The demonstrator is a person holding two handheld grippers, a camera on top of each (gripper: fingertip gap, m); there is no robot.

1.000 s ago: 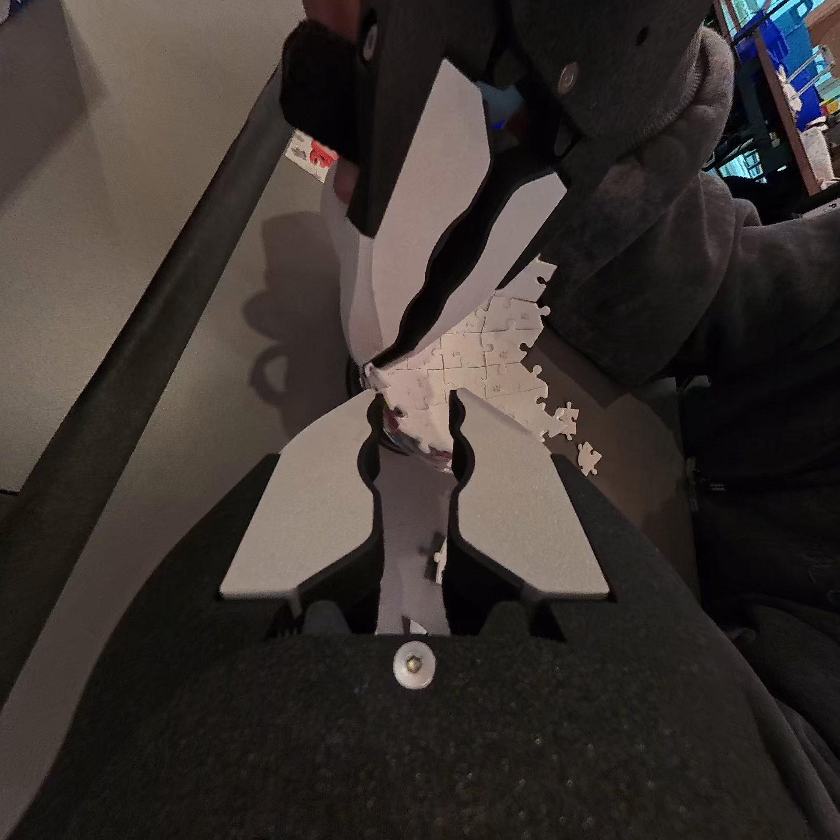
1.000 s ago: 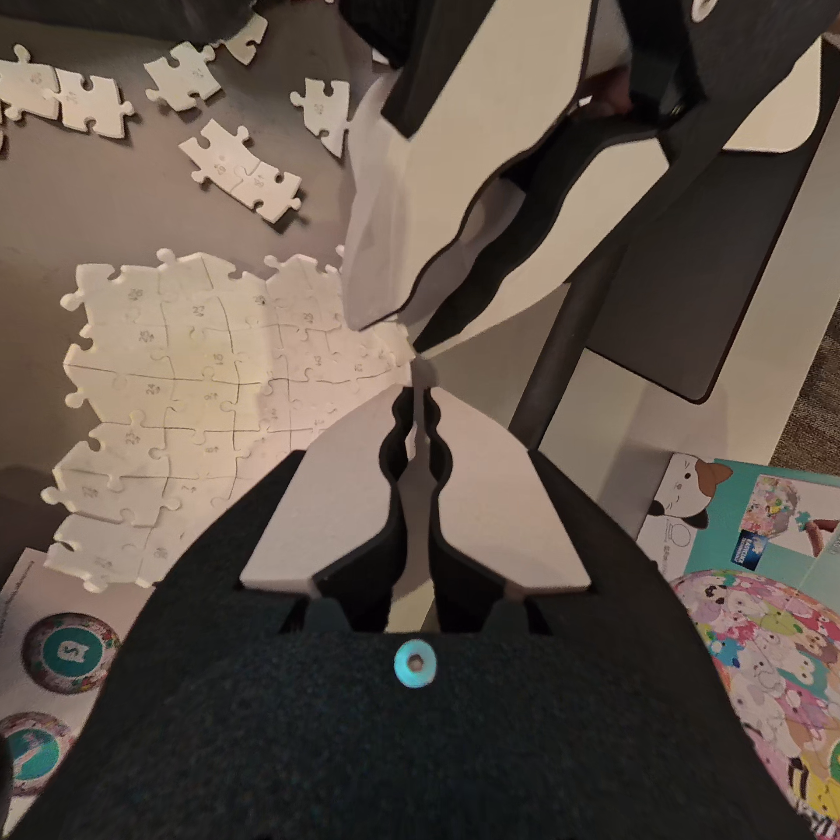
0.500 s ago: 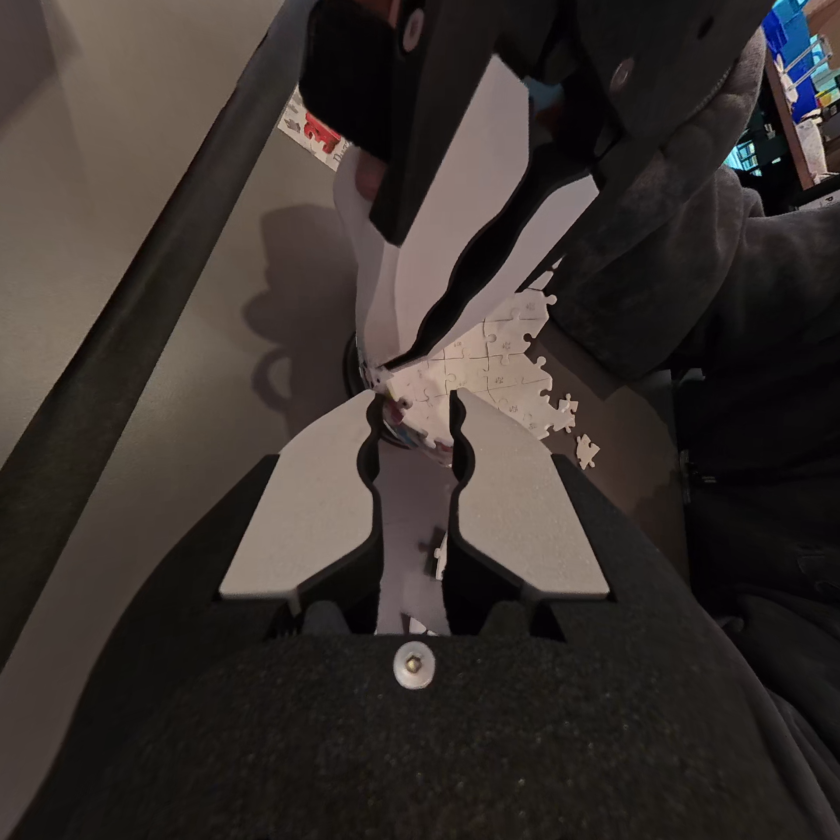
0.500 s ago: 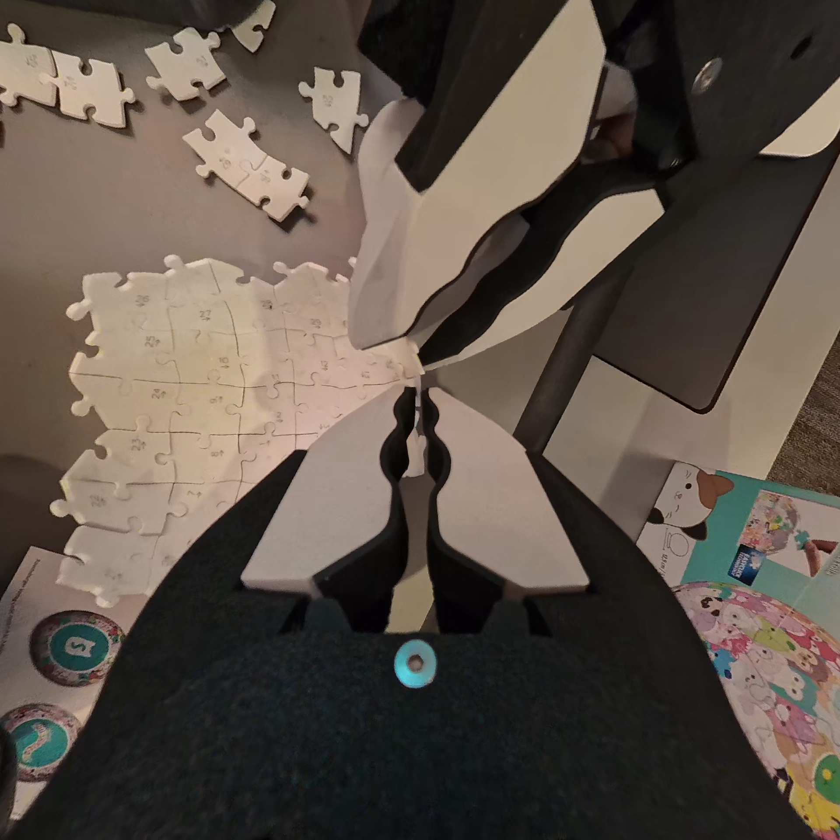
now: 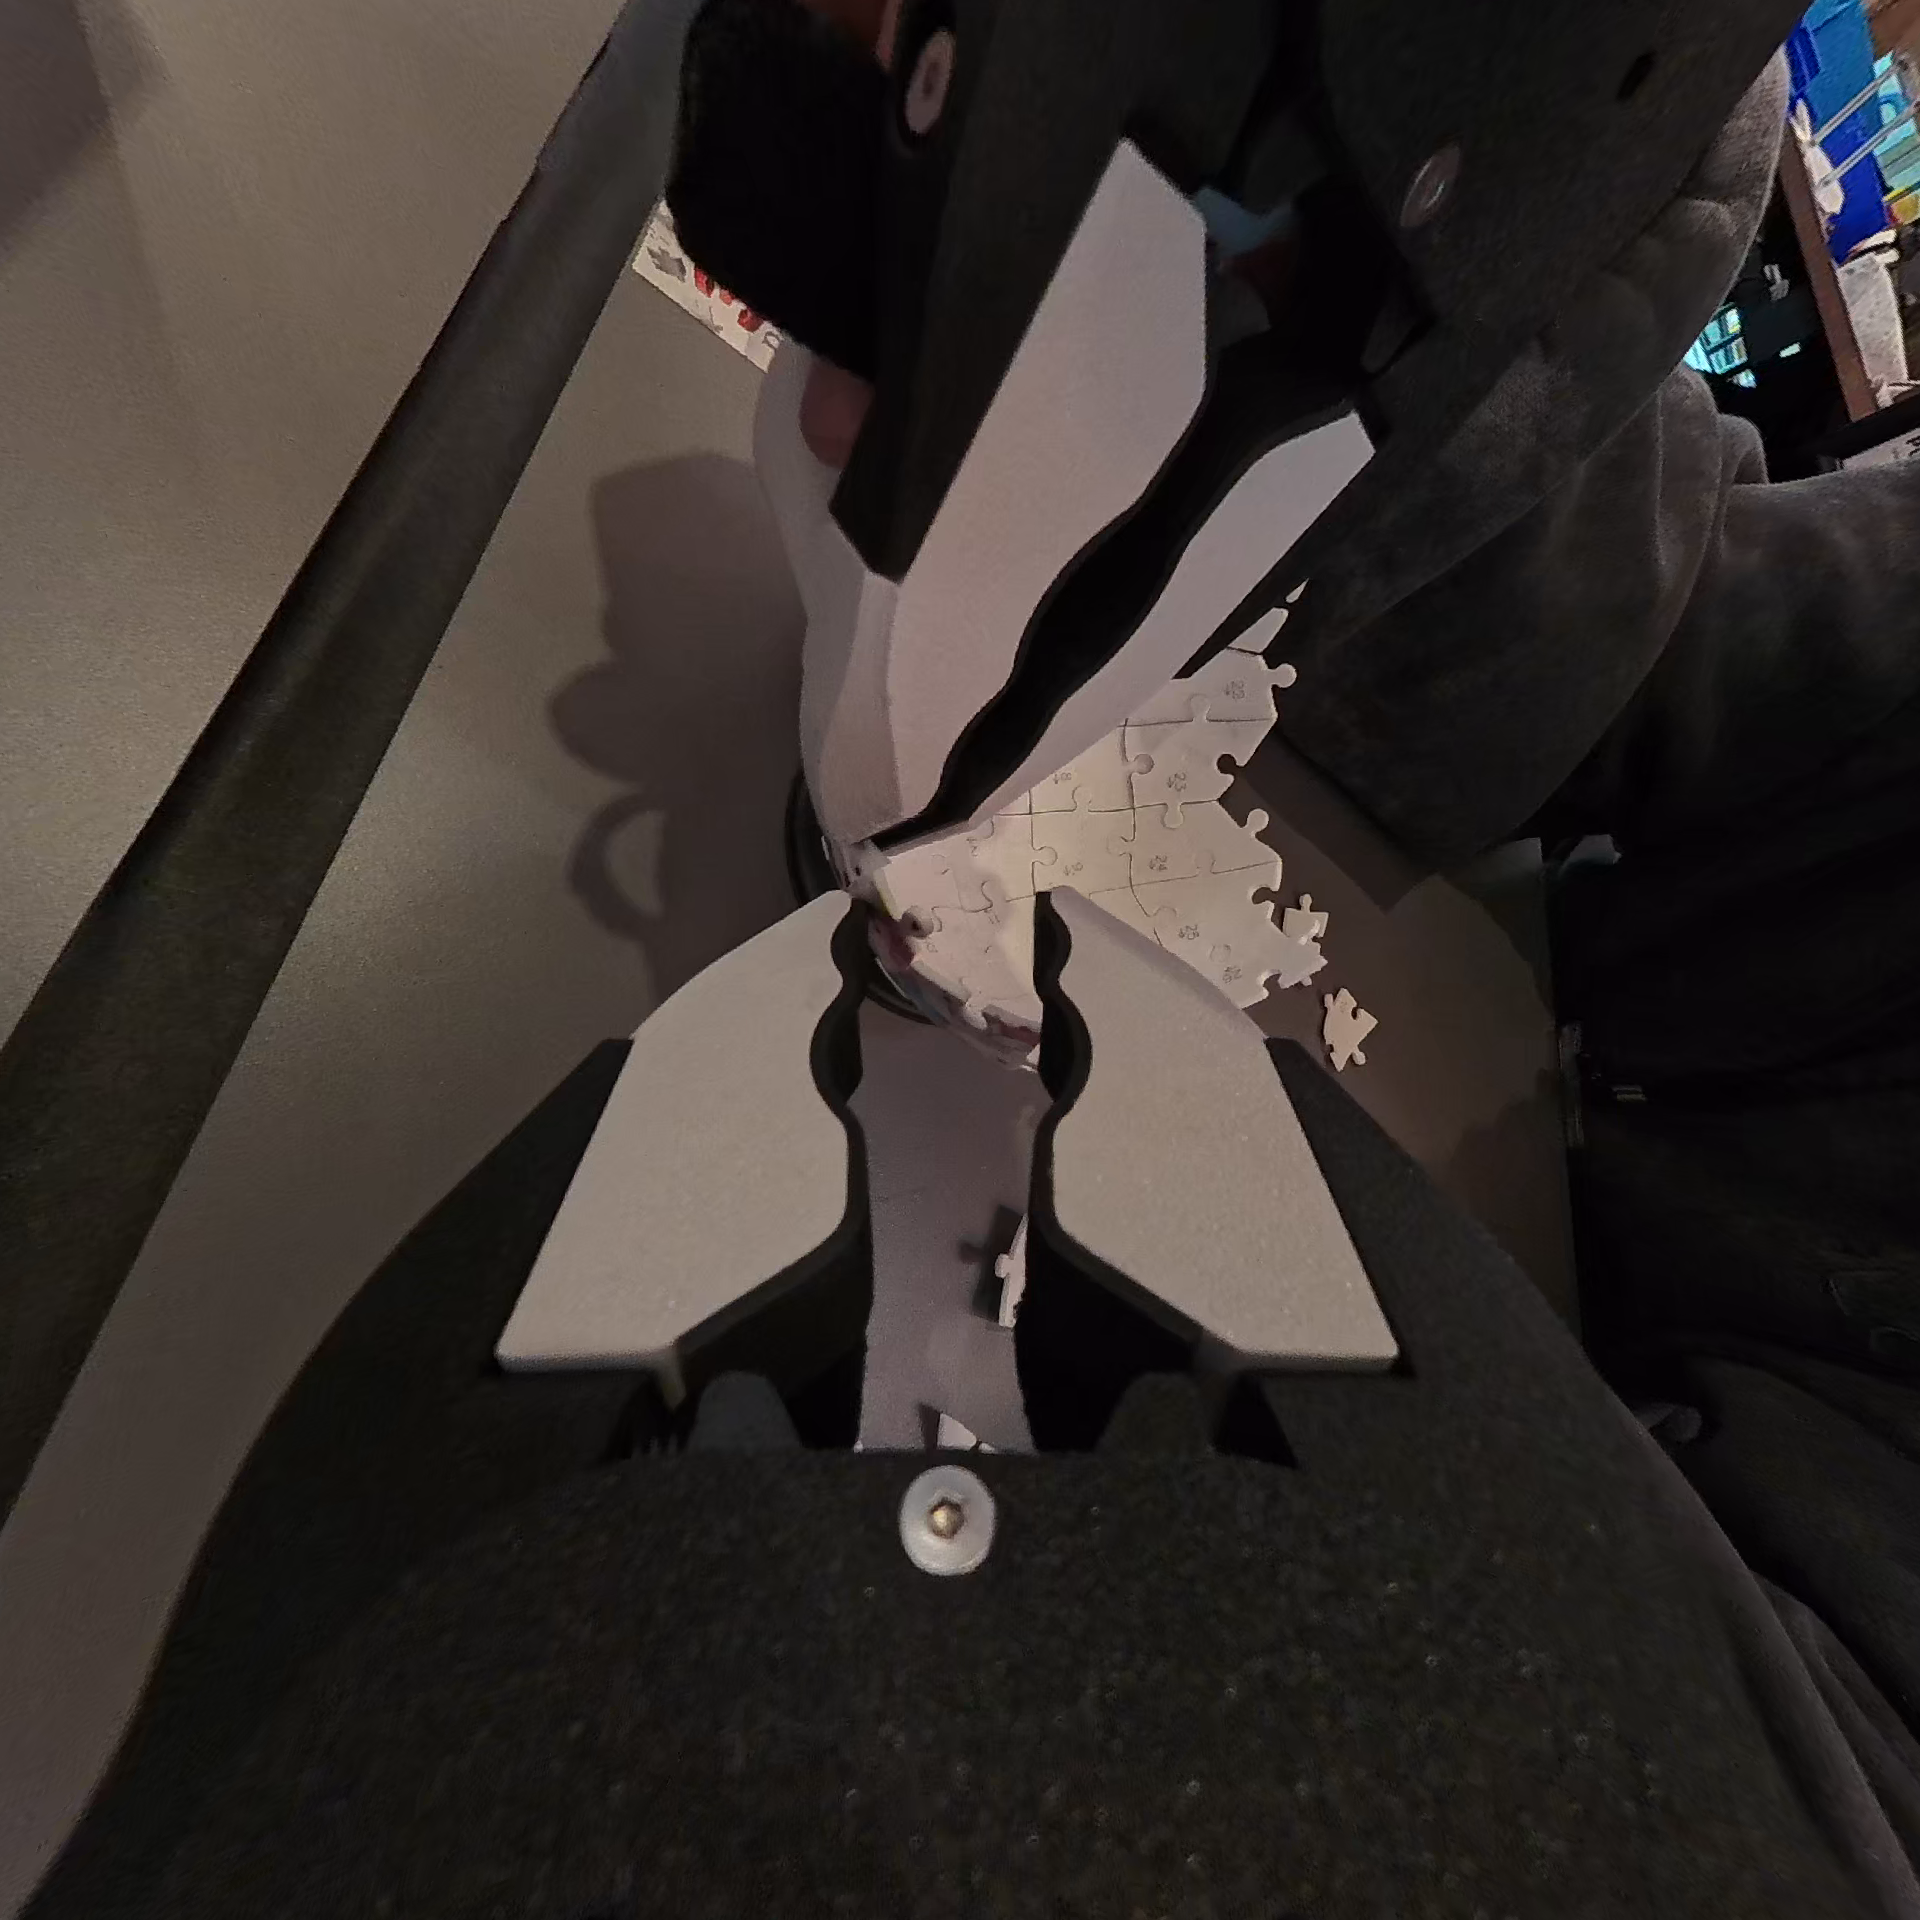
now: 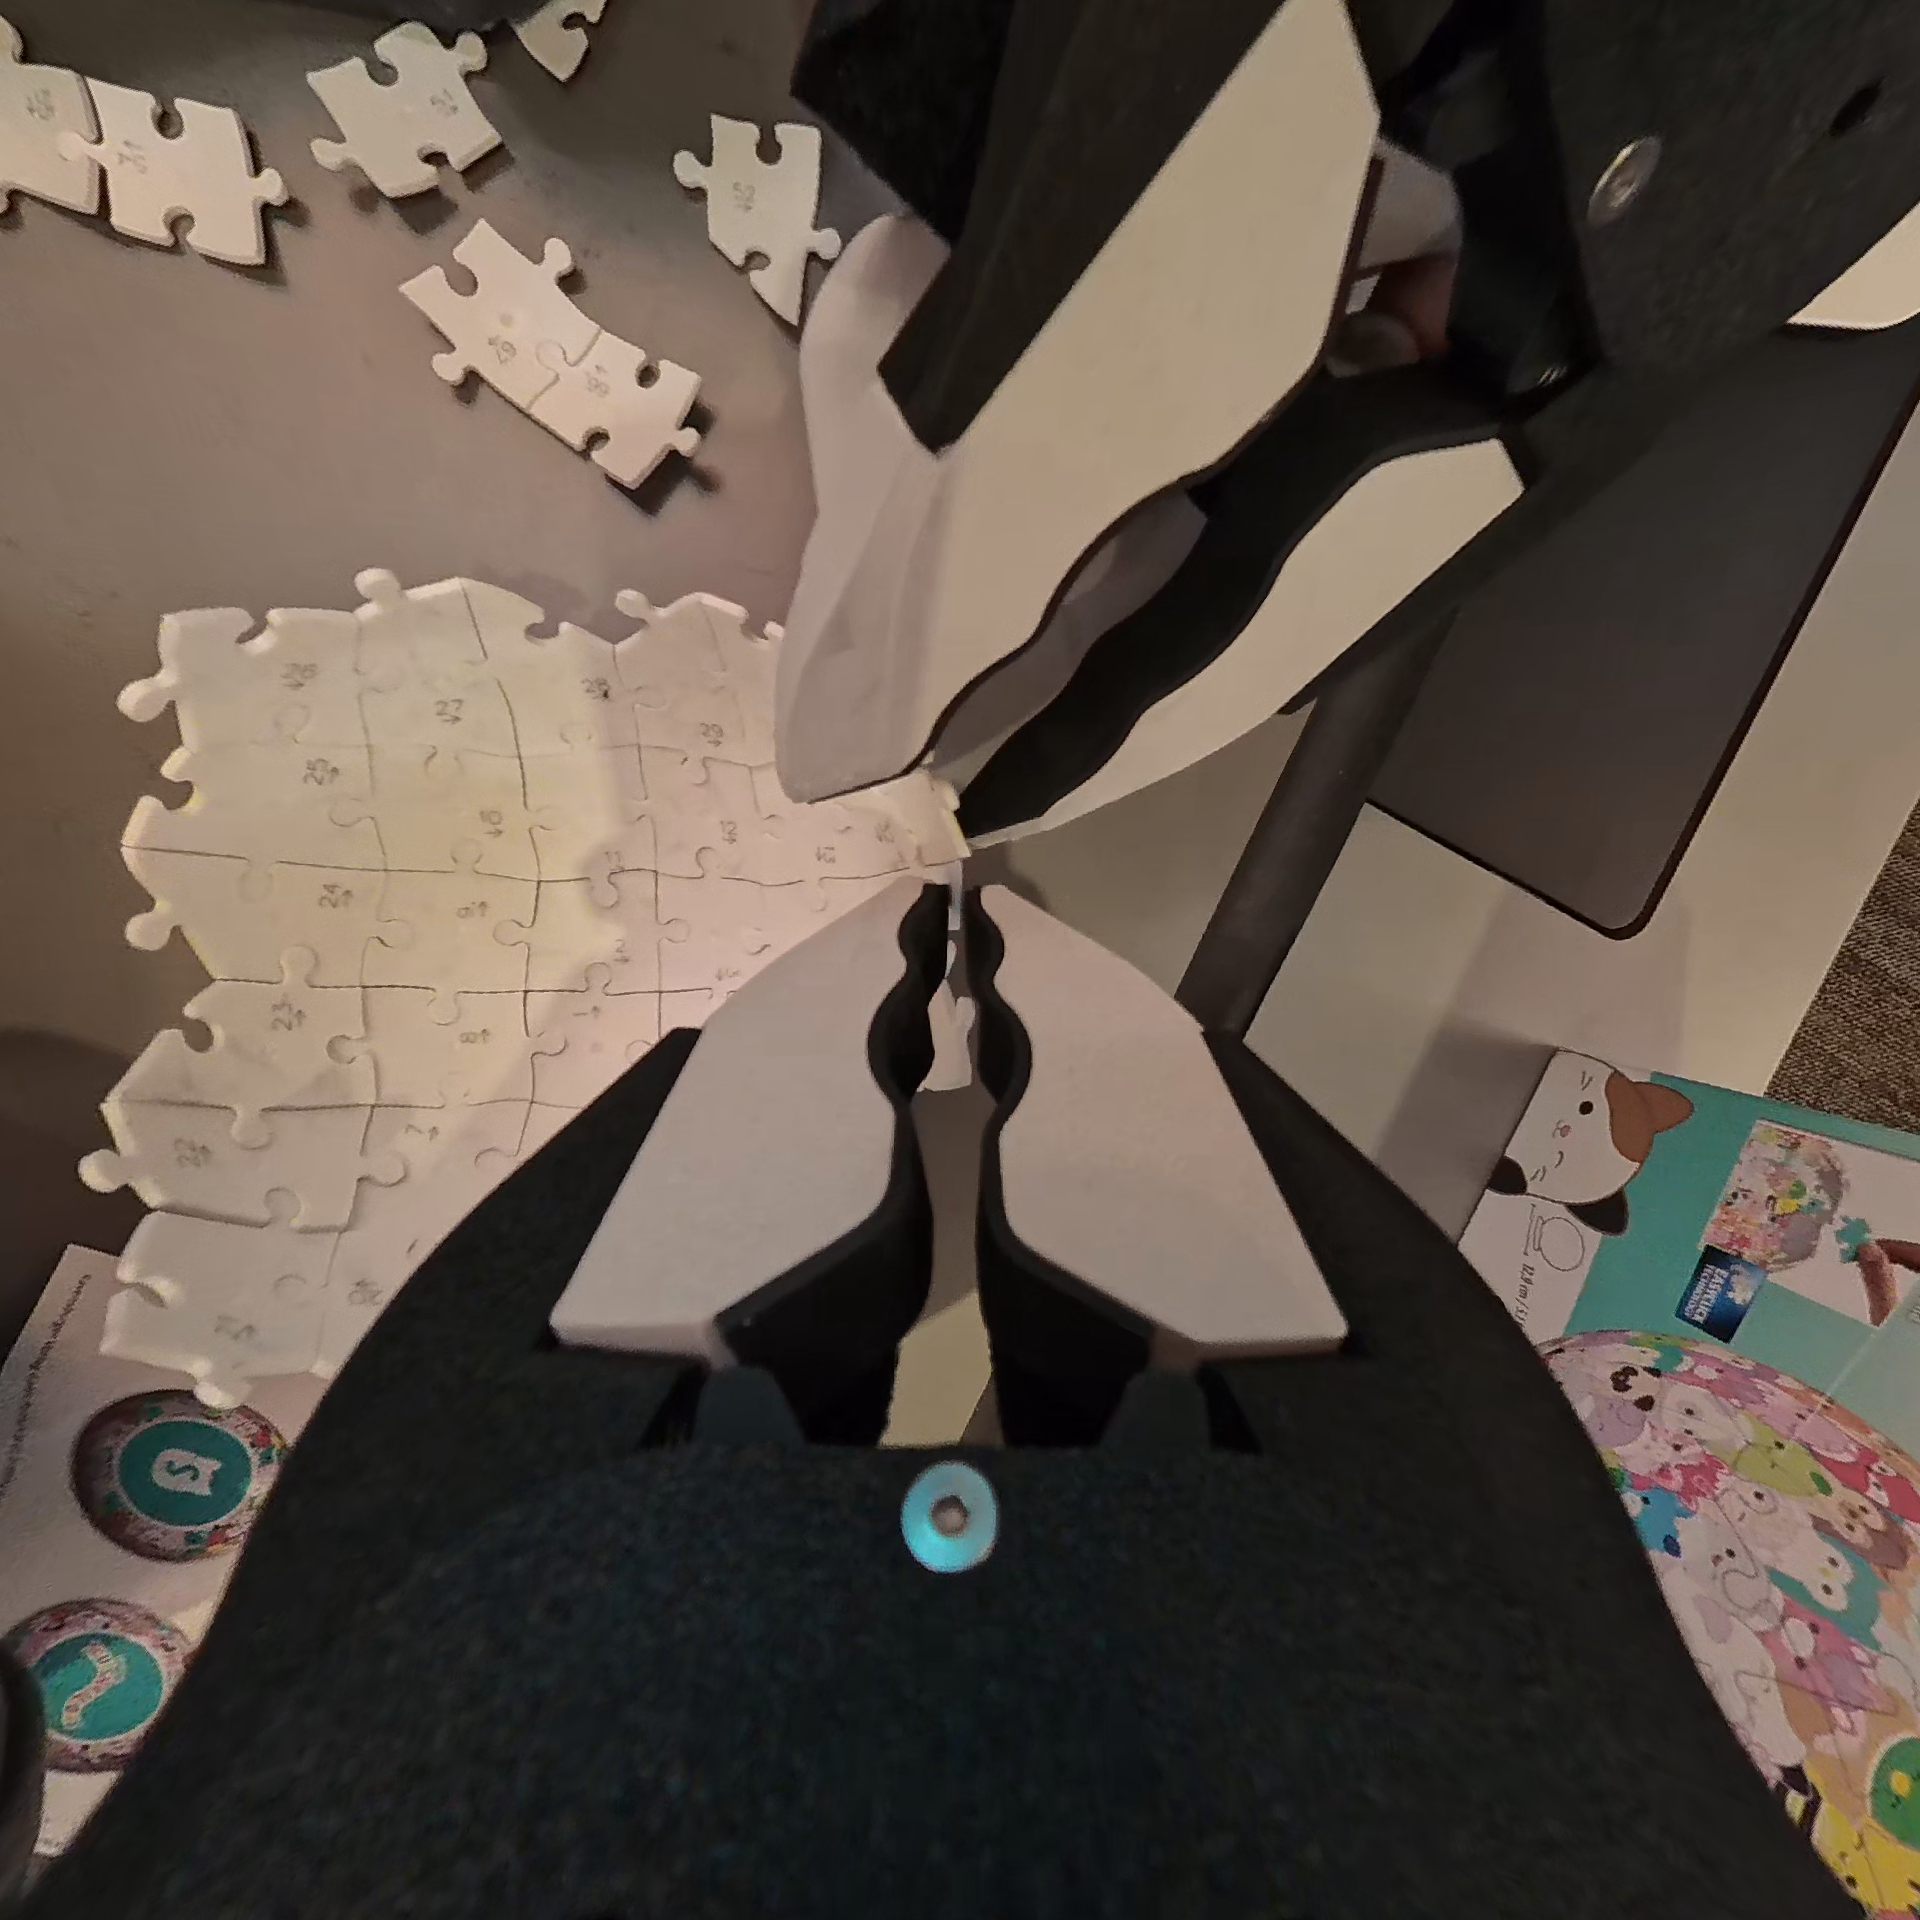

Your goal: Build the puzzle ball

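Puzzle sheet (image 6: 436, 914), light, bendy, prone to splitting at seams, curved up off surface (image 6: 208, 416), best pinched at edge; right fingers (image 6: 961, 904) narrow on piece (image 6: 951, 1023), left fingers (image 5: 945, 914) on sheet's corner.

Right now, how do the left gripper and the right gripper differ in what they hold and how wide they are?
The left gripper has its jaws well apart, around a corner of the assembled puzzle section; the right gripper is nearly closed on a single puzzle piece. The left gripper's load is many joined pieces, the right gripper's just one. Both have white fingers, and their tips meet at the section's edge.
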